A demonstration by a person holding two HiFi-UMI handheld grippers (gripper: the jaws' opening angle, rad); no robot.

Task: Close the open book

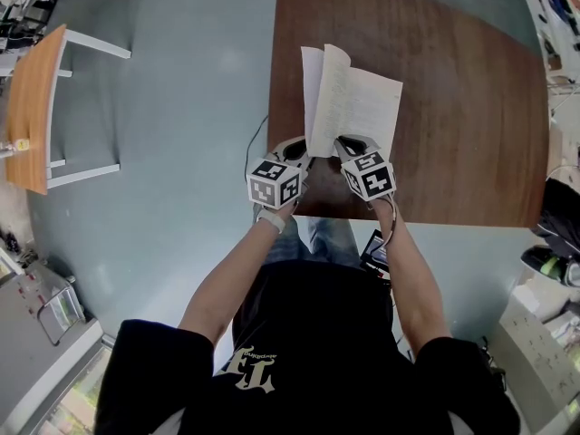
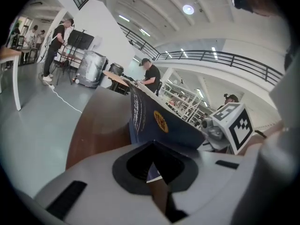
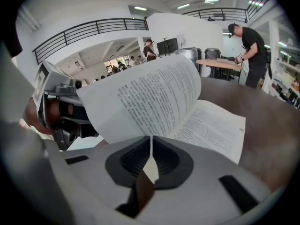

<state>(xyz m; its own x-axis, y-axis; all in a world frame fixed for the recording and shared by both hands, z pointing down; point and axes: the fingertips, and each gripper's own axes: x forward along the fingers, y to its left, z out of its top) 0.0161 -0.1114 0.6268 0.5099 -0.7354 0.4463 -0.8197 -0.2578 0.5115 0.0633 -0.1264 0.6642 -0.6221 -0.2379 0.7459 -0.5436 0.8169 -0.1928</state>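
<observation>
The open book (image 1: 355,98) lies near the front left of the brown table (image 1: 471,107), with its left half raised off the wood. In the left gripper view its blue cover (image 2: 159,123) stands tilted up, and my left gripper (image 2: 152,165) is shut on the cover's near edge. My right gripper (image 3: 151,159) is shut on the bottom edge of a curled white printed page (image 3: 154,97); the right-hand page (image 3: 215,125) lies flat on the table. Seen from the head view, the left gripper (image 1: 299,155) and the right gripper (image 1: 349,150) sit close together at the book's near edge.
The table's front edge (image 1: 408,217) runs just behind my grippers. To the far left, a wooden bench with white legs (image 1: 36,107) stands on the grey floor. Several people stand by tables (image 3: 225,63) in the background.
</observation>
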